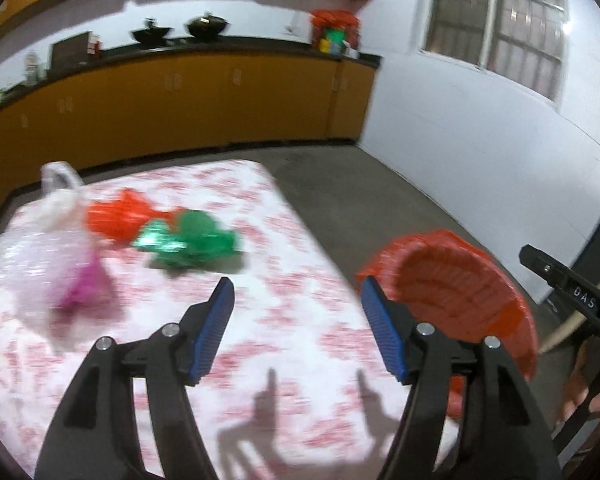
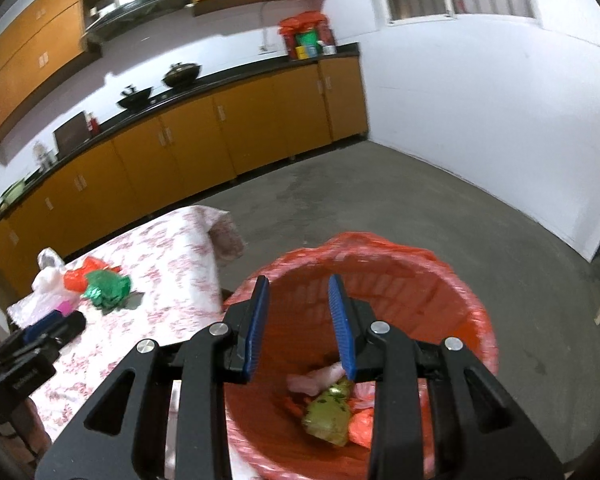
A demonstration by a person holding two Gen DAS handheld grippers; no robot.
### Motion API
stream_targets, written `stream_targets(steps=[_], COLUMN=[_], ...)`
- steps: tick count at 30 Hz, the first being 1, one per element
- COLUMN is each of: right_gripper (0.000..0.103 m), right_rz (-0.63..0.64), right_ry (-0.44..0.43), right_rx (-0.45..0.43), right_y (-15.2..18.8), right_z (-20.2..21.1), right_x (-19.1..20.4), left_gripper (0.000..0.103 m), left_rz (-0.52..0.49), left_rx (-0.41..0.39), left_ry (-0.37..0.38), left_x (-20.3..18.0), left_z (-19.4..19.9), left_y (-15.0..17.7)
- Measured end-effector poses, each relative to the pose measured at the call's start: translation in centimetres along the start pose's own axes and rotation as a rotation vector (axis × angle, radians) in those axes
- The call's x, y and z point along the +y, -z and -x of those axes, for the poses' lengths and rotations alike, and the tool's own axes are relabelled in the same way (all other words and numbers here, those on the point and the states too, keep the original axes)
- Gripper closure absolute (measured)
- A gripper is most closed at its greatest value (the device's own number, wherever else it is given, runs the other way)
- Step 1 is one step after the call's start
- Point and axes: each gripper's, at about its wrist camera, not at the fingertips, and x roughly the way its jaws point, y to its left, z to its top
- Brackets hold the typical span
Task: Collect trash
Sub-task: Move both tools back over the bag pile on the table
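On the table with the red-and-white floral cloth (image 1: 284,320) lie a crumpled green wrapper (image 1: 188,240), a red plastic bag (image 1: 120,216) and a white plastic bag with something pink inside (image 1: 56,264). My left gripper (image 1: 296,292) is open and empty above the cloth, short of the green wrapper. A red-lined trash basket (image 2: 452,292) stands on the floor by the table's right edge and also shows in the left wrist view (image 1: 460,280). My right gripper (image 2: 298,284) is open and empty over the basket. Inside lie a green wrapper (image 2: 328,416) and a pinkish scrap (image 2: 316,380).
Orange cabinets (image 2: 220,136) with a black counter run along the far wall, holding woks and a red bag. The grey floor (image 2: 420,200) lies past the table. A white wall (image 2: 500,100) with windows is at the right. The left gripper body (image 2: 32,344) shows at the table's left.
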Motion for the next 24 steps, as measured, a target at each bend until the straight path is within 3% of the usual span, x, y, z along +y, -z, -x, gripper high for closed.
stream_targets(steps=[6,9,13,19,24], right_gripper=[0.071,0.056,0.051,0.032,0.031], right_rz=[0.093,0.138,0.19,0.275,0.311], right_ry=[-0.082,-0.133,-0.192,-0.235,-0.227], right_rx=[0.012,0.015,0.022,0.006,0.028], right_y=[0.2,0.4,0.6,1.2,1.7], right_z=[-1.4,-2.3,-3.4,-5.9,-9.5], right_x=[5.5,8.9,12.9,19.3,23.1], left_gripper=[0.028,0.022,0.019,0.017,0.016], left_rz=[0.016,0.036,0.071,0.153,0.172], left_rx=[-0.09,-0.13,-0.157,-0.172,-0.177], left_ry=[-0.189,-0.285,-0.38,-0.469,-0.508], left_x=[6.5,10.0,13.9,19.8,22.6], left_z=[3.5,5.3,6.8,7.8,7.9], left_y=[0.7,1.0,1.2,1.4,1.7])
